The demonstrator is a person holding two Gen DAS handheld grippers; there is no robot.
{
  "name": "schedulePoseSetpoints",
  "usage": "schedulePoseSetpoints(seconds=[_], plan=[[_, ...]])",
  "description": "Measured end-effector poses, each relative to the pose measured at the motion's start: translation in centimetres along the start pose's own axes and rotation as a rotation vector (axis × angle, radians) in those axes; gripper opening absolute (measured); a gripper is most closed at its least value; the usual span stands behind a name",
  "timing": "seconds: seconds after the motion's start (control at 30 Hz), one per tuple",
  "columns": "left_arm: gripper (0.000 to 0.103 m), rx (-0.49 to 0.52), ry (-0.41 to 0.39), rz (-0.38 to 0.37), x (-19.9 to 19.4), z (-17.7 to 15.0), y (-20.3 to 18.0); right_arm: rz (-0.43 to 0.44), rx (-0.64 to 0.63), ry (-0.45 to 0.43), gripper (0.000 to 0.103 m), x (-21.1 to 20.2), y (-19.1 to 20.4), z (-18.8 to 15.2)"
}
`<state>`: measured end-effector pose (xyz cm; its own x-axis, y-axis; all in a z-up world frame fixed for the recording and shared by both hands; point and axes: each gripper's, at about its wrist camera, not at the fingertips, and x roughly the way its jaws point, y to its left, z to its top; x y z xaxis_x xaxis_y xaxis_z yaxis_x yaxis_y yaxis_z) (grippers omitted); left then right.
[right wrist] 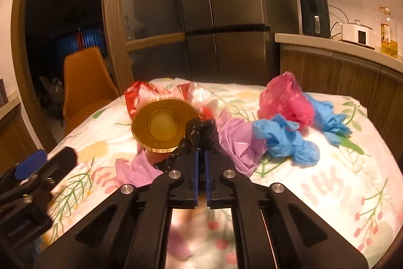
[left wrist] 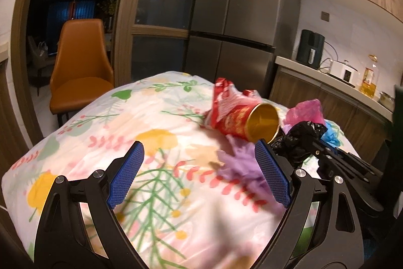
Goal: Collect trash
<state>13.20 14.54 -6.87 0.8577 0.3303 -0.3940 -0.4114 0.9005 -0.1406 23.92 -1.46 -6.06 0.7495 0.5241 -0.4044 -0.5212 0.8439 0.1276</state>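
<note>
An orange chair (left wrist: pixel 80 62) stands at the far left beside the table's floral cloth (left wrist: pixel 141 143). A tall steel fridge (left wrist: pixel 234 11) rises at the far side. On the right counter (right wrist: pixel 340 47) sit a dark appliance (right wrist: pixel 314 17), a white cooker (right wrist: pixel 357 33) and an oil bottle (right wrist: pixel 388 34).

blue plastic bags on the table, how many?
2. One blue bag lies crumpled right of the purple bag; the other blue bag sits behind the pink bag. More could be hidden beneath the pile.
</note>
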Motion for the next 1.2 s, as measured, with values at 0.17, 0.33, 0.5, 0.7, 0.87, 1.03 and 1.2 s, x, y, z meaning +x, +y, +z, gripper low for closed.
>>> schedulePoseSetpoints(seconds=[0.17,0.33,0.5,0.7,0.87,1.03,1.2], plan=[[0.088,0.042,0.015,-0.039,0.4,-0.3,-2.0,-0.025,0.018,-0.055,0.004,-2.5,-1.3,0.7],[0.088,0.064,0.058,-0.061,1.4,-1.1,-3.3,-0.039,0.051,-0.109,0.004,-5.2,-3.0,1.4],[0.085,0.088,0.093,-0.058,2.4,-1.6,-4.0,-0.048,0.074,-0.146,0.004,-7.3,-4.1,1.8],[0.072,0.106,0.159,-0.055,3.9,-2.0,-4.4,-0.062,0.095,-0.164,0.004,-8.7,-4.9,1.8],[0.049,0.116,0.217,-0.064,5.1,-2.6,-4.6,-0.078,0.095,-0.168,0.004,-9.4,-5.1,1.8],[0.028,0.126,0.239,-0.084,5.5,-2.9,-4.8,-0.091,0.097,-0.169,0.004,-9.9,-5.3,1.6],[0.015,0.124,0.247,-0.098,5.5,-2.9,-4.9,-0.103,0.095,-0.182,0.004,-10.6,-5.5,1.7]])
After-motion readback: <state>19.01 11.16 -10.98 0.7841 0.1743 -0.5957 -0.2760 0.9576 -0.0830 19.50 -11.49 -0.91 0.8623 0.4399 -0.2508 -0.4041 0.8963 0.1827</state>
